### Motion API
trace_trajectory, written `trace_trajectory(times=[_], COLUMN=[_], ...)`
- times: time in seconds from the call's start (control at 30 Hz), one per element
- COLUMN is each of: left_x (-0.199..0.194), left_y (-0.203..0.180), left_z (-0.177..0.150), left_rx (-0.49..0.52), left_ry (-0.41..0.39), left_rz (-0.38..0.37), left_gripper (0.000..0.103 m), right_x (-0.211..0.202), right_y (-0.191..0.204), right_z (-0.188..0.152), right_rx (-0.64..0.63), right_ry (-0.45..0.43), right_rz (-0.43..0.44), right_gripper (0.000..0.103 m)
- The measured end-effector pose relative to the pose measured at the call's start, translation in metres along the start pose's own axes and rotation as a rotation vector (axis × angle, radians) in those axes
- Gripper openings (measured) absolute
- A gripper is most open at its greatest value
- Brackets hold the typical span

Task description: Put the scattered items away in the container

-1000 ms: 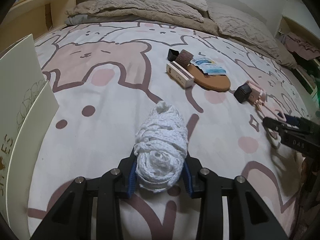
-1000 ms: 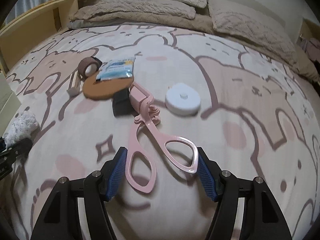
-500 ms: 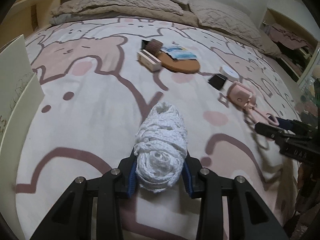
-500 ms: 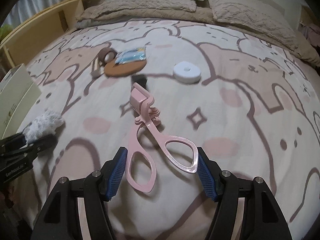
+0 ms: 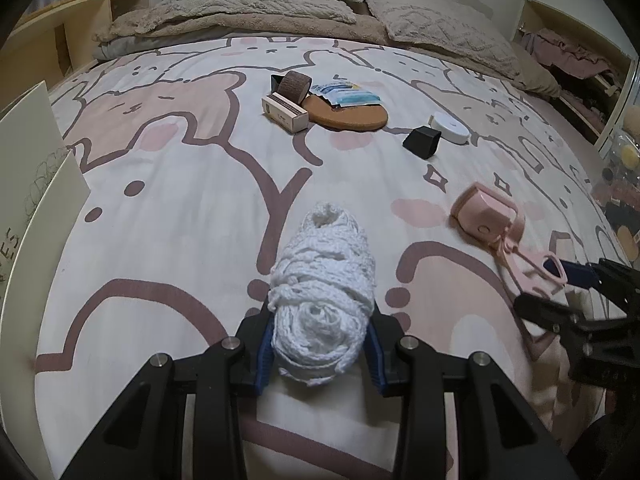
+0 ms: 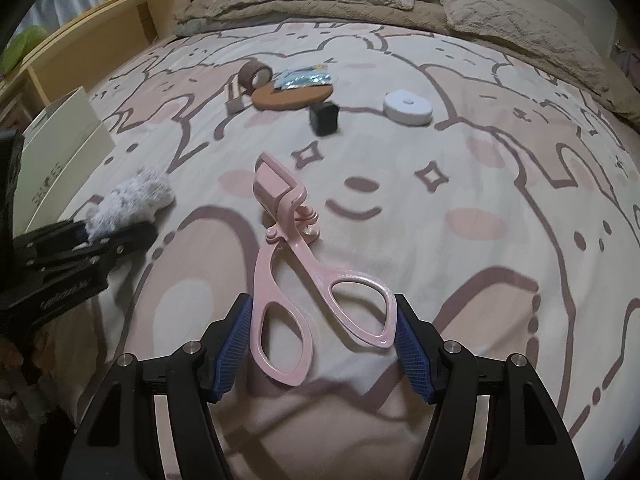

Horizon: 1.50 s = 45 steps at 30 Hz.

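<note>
My left gripper [image 5: 320, 344] is shut on a white ball of yarn [image 5: 324, 288] and holds it above the bed; it shows in the right wrist view [image 6: 128, 204] too. My right gripper [image 6: 324, 344] is shut on the handles of a pink eyelash curler [image 6: 288, 248], also seen in the left wrist view [image 5: 492, 220]. The cream cardboard box [image 5: 28, 184] stands at the left edge and appears in the right wrist view [image 6: 60, 148].
On the bear-print bedsheet [image 5: 200, 168] lie a brown oval mat [image 5: 352, 114], a small cream box [image 5: 284, 112], a brown tape roll [image 5: 294, 86], blue packets [image 5: 348, 94], a black cube [image 5: 422, 142] and a white round case [image 5: 450, 128]. Pillows [image 5: 436, 28] lie at the head.
Both grippers have pulled back toward the foot of the bed with their loads; the scattered items now look farther away. The eyelash curler has left the black cube's side.
</note>
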State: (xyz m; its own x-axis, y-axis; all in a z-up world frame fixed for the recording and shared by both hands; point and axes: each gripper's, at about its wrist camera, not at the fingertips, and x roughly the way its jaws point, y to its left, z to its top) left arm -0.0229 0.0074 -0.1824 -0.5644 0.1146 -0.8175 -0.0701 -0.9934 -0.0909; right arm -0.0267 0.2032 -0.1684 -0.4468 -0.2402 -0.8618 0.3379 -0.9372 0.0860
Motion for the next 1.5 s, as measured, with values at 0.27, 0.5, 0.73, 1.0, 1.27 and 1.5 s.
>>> trace_trajectory(times=[0.27, 0.5, 0.73, 1.0, 1.27, 1.5], left_x=[-0.003, -0.001, -0.002, -0.002, -0.008, -0.007], left_y=[-0.001, -0.002, -0.008, -0.007, 0.003, 0.0], left_z=[-0.001, 0.0, 0.001, 0.004, 0.002, -0.004], left_rx=[0.005, 0.005, 0.028, 0.012, 0.106, 0.215], left_ry=[0.007, 0.013, 0.005, 0.021, 0.081, 0.118], left_rz=[-0.004, -0.008, -0.013, -0.022, 0.059, 0.081], left_gripper=[0.037, 0.041, 0.065, 0.07, 0.077, 0.077], right_x=[-0.005, -0.009, -0.014, 0.0, 0.02, 0.024], right_y=[0.007, 0.005, 0.003, 0.014, 0.026, 0.027], right_z=[-0.008, -0.003, 0.002, 0.019, 0.023, 0.023], right_rx=[-0.016, -0.011, -0.008, -0.078, -0.147, -0.126], right_ry=[0.002, -0.035, -0.082, -0.101, -0.064, -0.044], right_rz=[0.007, -0.027, -0.05, -0.095, -0.12, -0.091], right_gripper=[0.069, 0.07, 0.09, 0.09, 0.089, 0.082])
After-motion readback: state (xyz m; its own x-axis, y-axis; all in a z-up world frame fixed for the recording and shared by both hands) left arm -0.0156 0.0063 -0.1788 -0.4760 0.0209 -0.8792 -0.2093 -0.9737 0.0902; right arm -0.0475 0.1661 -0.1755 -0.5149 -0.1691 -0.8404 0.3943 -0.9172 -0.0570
